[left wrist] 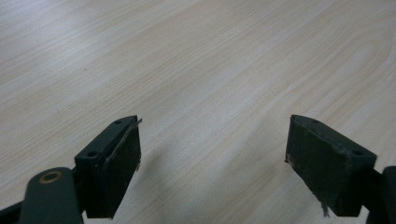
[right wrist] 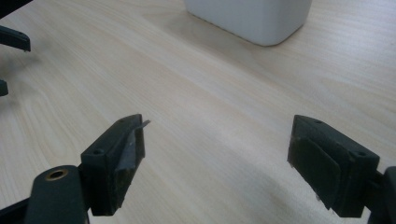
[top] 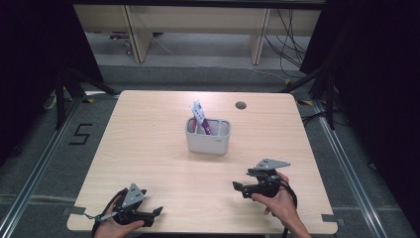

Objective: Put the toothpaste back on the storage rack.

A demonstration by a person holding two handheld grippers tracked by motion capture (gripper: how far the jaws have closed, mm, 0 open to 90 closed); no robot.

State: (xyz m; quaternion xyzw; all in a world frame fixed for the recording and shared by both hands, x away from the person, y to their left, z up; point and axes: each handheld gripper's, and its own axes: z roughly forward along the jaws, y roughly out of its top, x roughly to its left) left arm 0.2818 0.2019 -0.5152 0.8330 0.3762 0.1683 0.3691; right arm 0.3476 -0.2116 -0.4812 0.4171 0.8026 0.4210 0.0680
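Both tongs, left and right, rest spread and empty low on the counter; the tube stands upright in the white holder mid-counter, so I'd approach from above, pinching its exposed top squarely

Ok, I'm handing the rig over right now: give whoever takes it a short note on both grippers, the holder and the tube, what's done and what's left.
Left gripper: open, holding nothing, low over the table at its near left edge.
Right gripper: open, holding nothing, near right of the table, pointing left, with the holder ahead of it in its own view.
White holder: upright at mid table, two compartments.
Tube: stands tilted in the holder's left compartment, top sticking out.
Done: tube is in the holder.
Left: probably nothing but pulling the grippers back; neither touches anything.
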